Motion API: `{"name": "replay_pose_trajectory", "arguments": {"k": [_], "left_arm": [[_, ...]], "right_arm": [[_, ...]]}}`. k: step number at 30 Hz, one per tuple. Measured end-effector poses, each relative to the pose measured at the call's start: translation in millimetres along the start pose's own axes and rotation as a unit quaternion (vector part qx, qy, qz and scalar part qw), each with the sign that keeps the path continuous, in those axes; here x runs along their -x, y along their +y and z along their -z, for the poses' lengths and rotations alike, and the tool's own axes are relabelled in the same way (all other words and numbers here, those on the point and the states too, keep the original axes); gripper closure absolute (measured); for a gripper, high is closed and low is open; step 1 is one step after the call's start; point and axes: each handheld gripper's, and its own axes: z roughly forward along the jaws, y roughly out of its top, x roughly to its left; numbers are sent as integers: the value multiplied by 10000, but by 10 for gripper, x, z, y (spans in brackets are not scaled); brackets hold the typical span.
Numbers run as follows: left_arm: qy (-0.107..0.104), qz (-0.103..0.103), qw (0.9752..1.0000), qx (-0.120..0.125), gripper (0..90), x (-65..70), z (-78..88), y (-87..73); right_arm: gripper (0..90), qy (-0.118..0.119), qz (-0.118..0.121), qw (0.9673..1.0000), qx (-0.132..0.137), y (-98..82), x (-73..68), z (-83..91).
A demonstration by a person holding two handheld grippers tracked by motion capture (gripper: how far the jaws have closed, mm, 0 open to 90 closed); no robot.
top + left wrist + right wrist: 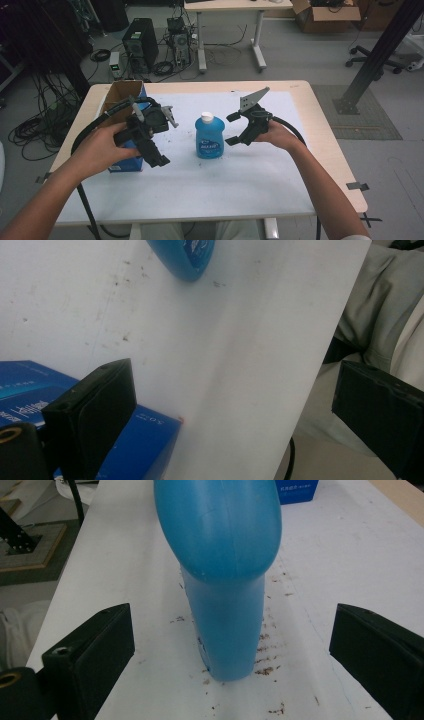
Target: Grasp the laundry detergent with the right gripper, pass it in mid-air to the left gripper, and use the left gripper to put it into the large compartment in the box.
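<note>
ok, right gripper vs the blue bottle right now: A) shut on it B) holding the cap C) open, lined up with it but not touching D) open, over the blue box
C: the right gripper has both jaws spread wide with the bottle standing upright between and beyond them, clear gaps either side.

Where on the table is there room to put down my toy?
The near strip of the white mat, between the blue bottle and the front edge, is bare; so is the far right corner. It is crowded around the bottle, with the blue box, left gripper and right gripper.
</note>
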Motion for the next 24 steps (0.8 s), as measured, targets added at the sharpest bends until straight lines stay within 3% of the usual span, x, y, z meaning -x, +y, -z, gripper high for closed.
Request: {"name": "replay_pose_trajectory", "arguments": {"k": [3, 24], "left_arm": [[-6, 16, 10000, -6, 44, -3, -1, -8], [-33, 36, 10000, -4, 44, -15, -29, -11]], "right_arm": [[33, -28, -86, 9999, 77, -29, 15, -9], [37, -19, -40, 9997, 222, -85, 22, -154]]}}
